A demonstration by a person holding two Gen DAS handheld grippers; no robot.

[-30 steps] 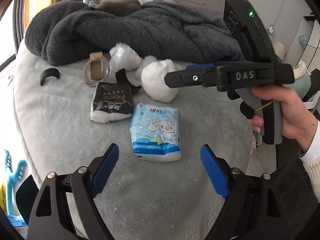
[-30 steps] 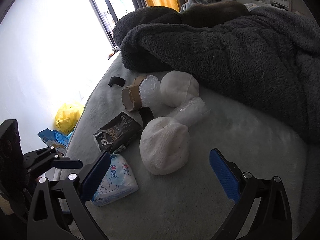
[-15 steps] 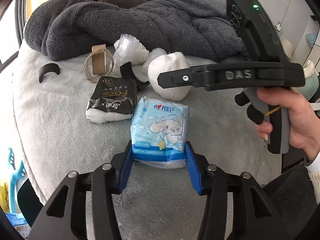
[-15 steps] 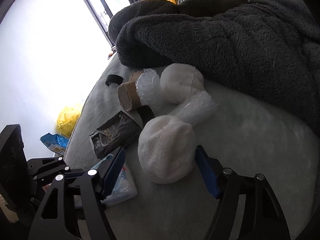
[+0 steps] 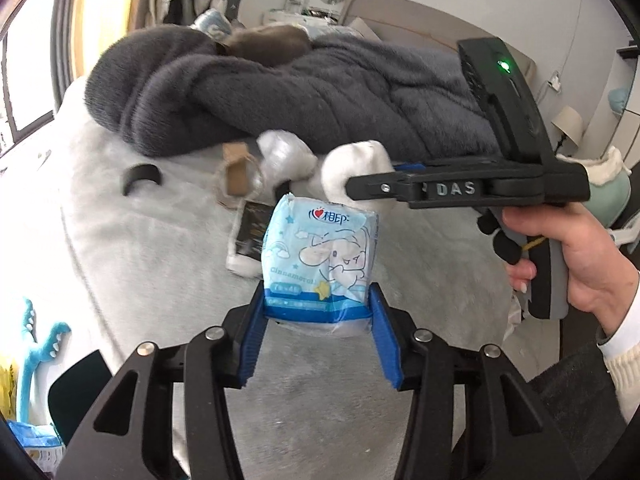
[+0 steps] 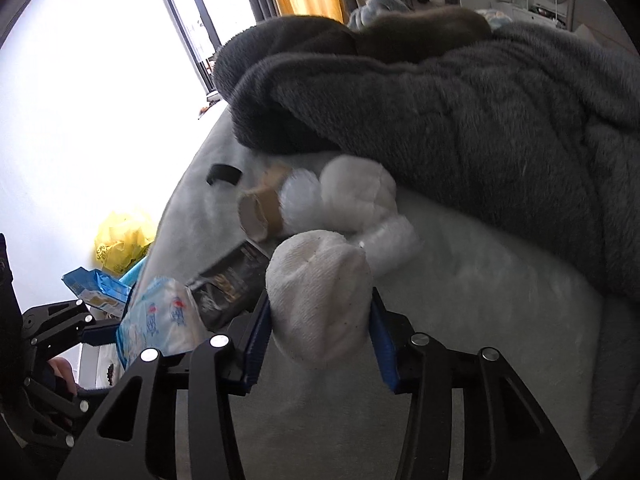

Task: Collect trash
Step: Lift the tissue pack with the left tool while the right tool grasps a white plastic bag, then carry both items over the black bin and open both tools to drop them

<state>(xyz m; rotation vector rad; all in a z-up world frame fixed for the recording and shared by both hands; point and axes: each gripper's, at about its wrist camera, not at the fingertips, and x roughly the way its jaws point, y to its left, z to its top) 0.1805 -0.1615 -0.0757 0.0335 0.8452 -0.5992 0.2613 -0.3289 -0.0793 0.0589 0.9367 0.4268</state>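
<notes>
Left gripper: clamped on the blue tissue pack, its blue pads pressed against the pack's lower corners; the pack stands upright between them, above the bed cover.
Right gripper: jaws closing, with the white sock ball between the blue pads, both pads against its sides; the ball sticks out ahead of the fingertips.
Right hand: wrapped round the right gripper's handle, off to the right of the left gripper.
Black wrapper: lies flat on the cover just beyond the right gripper's left finger, behind the tissue pack as the left wrist sees it.
Cardboard roll: farther ahead of the right gripper, lying beside a crumpled clear plastic.
Second white ball: beyond the held sock ball, at the edge of the grey blanket.
Black curved strip: alone on the cover, ahead and to the left of the left gripper.
Bed cover: pale grey, fluffy, beneath both grippers.
Yellow bag: on the floor past the bed's edge, far left of the right gripper.
</notes>
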